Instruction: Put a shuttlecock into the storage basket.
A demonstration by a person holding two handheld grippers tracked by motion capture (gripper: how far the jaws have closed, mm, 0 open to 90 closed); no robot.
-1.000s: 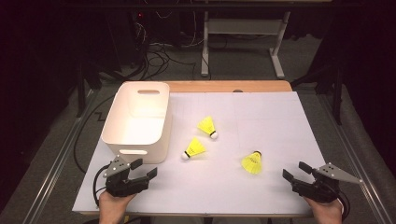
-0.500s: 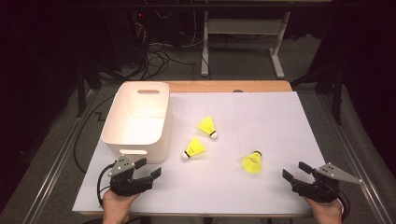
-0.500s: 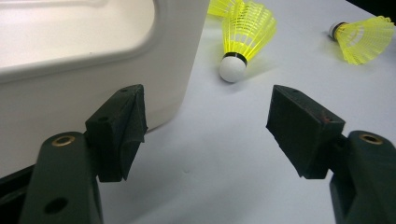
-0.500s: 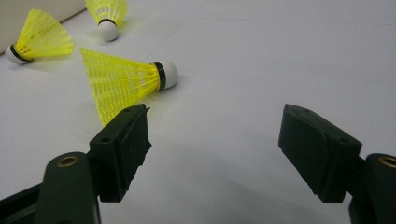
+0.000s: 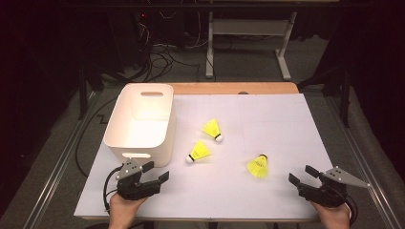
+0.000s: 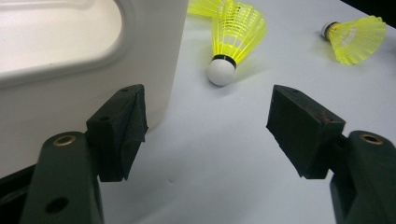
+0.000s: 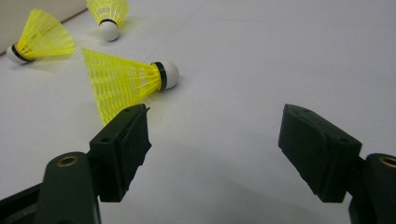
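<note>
Both claws gape, holding nothing: the left claw (image 5: pixel 155 172) sits by the bin's (image 5: pixel 125 146) near corner, the right claw (image 5: pixel 302 175) near the sheet's (image 5: pixel 267 114) front right edge. Nothing looks done yet; the bin appears empty, and all three shuttlecocks lie loose on the sheet: one (image 5: pixel 198 151) just beside the bin, one (image 5: pixel 212 129) behind it, one (image 5: pixel 258 165) nearest the right claw. Open room lies between them, though the bin wall crowds the left claw's reach.

Open right gripper (image 7: pixel 212 149) faces a yellow shuttlecock (image 7: pixel 126 79) lying on its side.
</note>
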